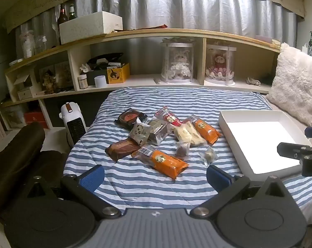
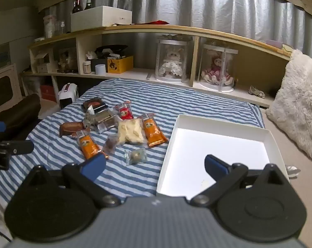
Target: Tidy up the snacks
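Snacks (image 1: 162, 136), heaped mid-bed left of the empty white tray (image 1: 234, 142), are judged light, crinkly and slippery, best pinched across a wrapper's middle; left tongs (image 1: 156, 174) and right tongs (image 2: 154, 164) are held wide open, empty.

My right hand-held gripper (image 2: 154, 165) hangs wide open, holding nothing, over the striped bed (image 2: 135, 177). Snack packets (image 2: 122, 130) lie scattered left of the white box (image 2: 267, 144), which looks empty, though glare washes out its floor.

Home bedroom, striped bedspread (image 1: 135, 181), fluffy pillow (image 1: 296, 82), doll-filled headboard shelf (image 1: 147, 33)
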